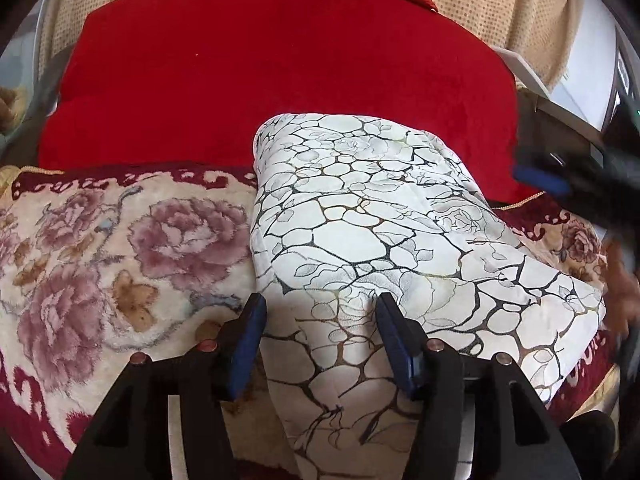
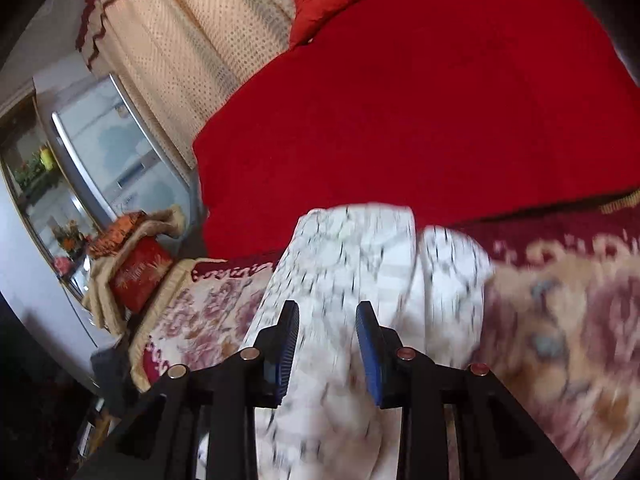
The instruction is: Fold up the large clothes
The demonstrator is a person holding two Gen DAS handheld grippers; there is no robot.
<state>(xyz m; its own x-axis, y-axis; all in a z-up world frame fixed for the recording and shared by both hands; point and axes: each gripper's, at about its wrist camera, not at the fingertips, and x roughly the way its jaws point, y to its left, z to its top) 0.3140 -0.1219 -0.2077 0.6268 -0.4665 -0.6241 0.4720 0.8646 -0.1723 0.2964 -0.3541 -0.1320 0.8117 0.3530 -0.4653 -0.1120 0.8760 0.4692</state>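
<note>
The white cloth (image 1: 380, 240) lies folded on the flowery blanket (image 1: 120, 248), under both my jaws. My left jaws and my right jaws are spread, holding nothing. It looks soft and floppy; I'd pinch its 6 o'clock edge.

A home bedroom: red bedspread (image 2: 420, 120), floral blanket (image 1: 100, 248), beige curtains (image 2: 192, 40)

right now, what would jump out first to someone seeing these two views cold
The big bright red blanket fills the back of the bed. In front of it, a folded white cloth with a black crackle pattern lies on a rose-patterned blanket. The left gripper stands open over the cloth's near edge.
</note>
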